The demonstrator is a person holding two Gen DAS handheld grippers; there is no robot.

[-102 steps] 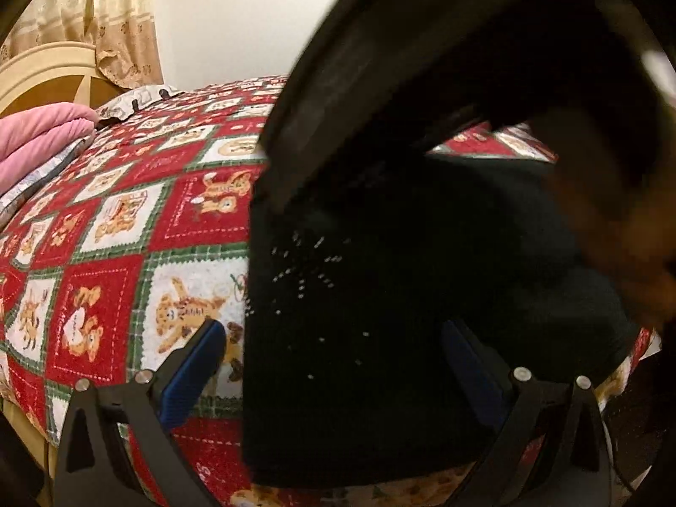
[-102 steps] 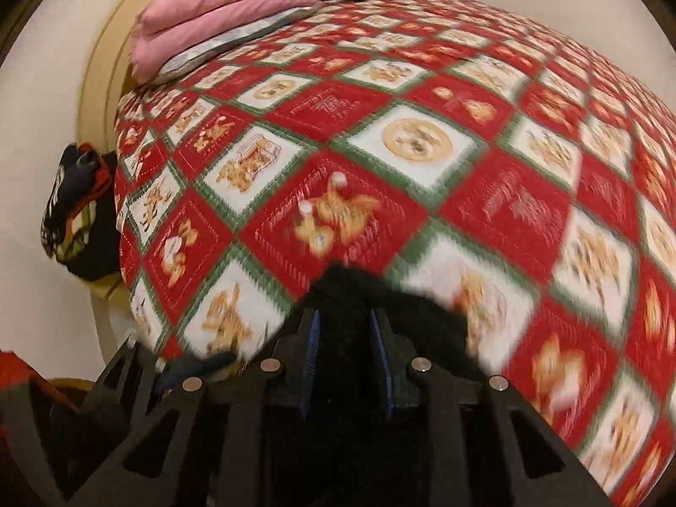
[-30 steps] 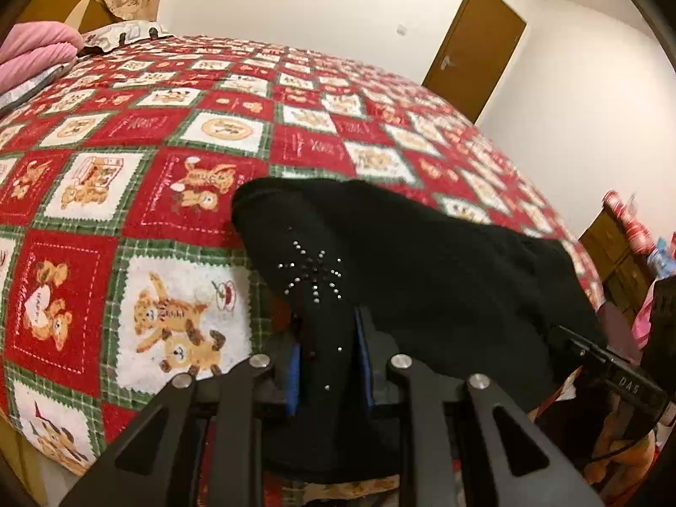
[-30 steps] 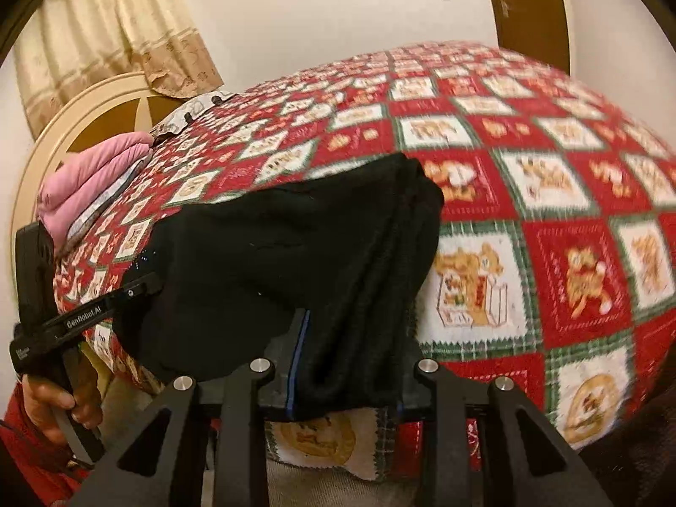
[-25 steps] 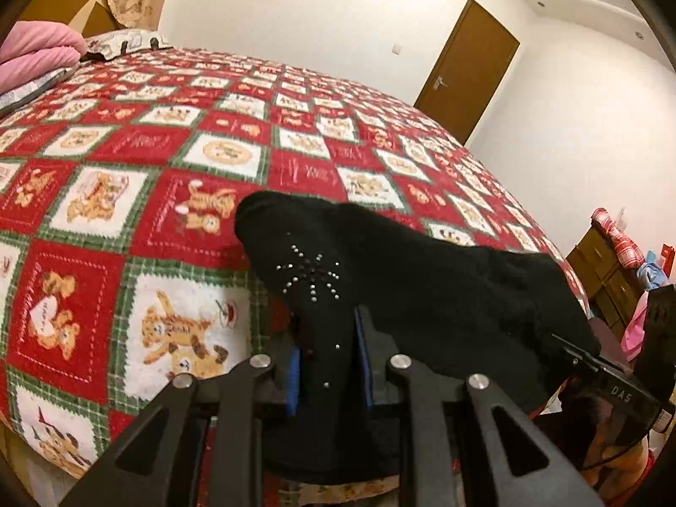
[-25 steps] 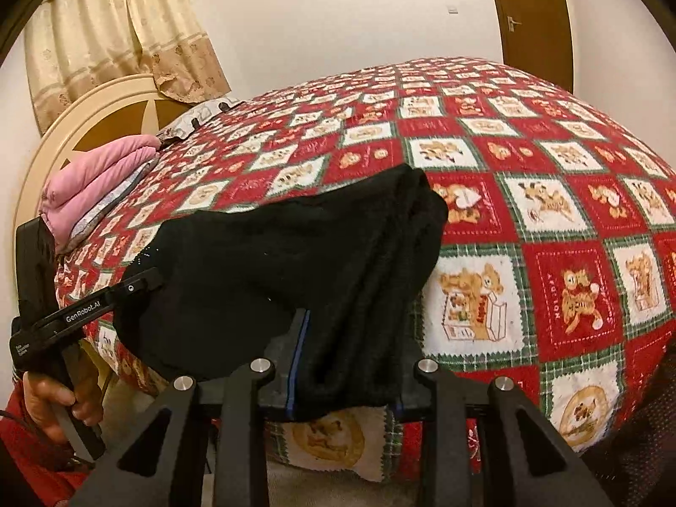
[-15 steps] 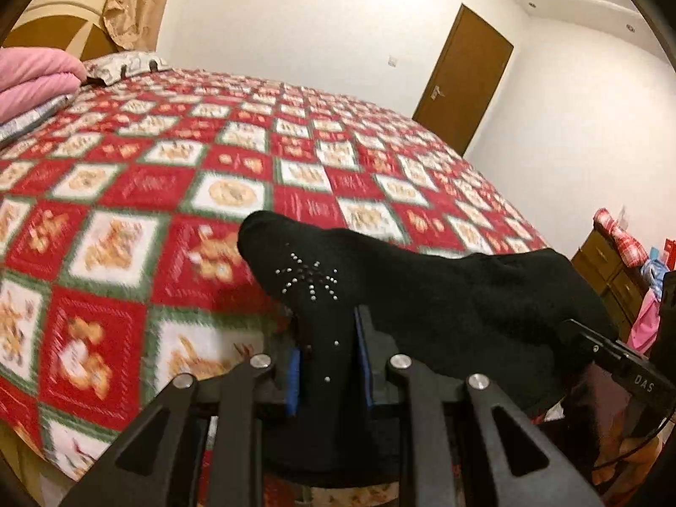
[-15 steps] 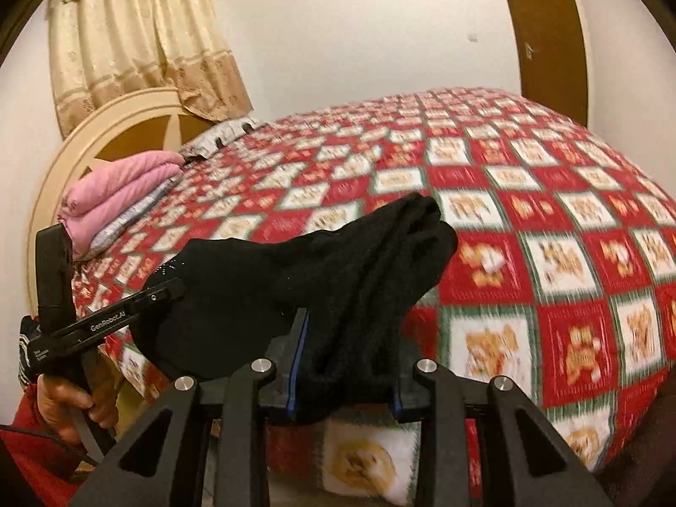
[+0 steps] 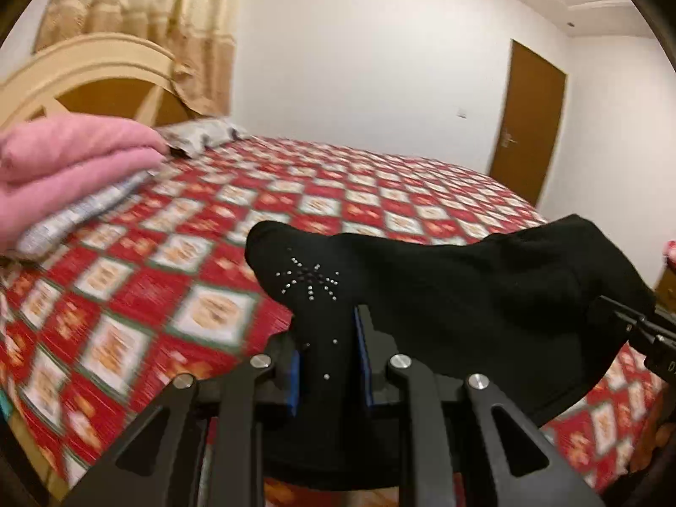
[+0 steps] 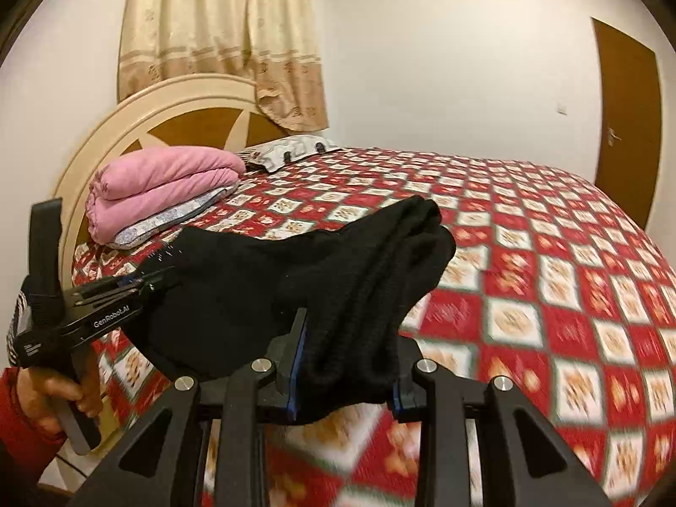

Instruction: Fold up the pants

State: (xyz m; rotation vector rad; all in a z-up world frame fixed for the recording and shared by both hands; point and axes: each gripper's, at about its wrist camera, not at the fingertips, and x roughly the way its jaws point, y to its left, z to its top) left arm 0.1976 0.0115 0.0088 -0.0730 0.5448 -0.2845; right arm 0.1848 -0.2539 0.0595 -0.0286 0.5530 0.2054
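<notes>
Above the quilted bed (image 10: pixel 549 262), both the left gripper (image 9: pixel 327 355) and right gripper (image 10: pixel 344 363) pinch already-bundled black pants (image 10: pixel 295 279) at 6 o'clock, so probably just placing them remains.

The right gripper (image 10: pixel 344 365) pinches the bunched black pants (image 10: pixel 321 279), lifted above the bed (image 10: pixel 549 253). At left, the left gripper (image 10: pixel 139 281) grips their other end. A pink blanket (image 10: pixel 164 181) lies by the headboard (image 10: pixel 169 110).

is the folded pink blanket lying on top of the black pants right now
No, the folded pink blanket sits by the headboard, apart from the black pants.
</notes>
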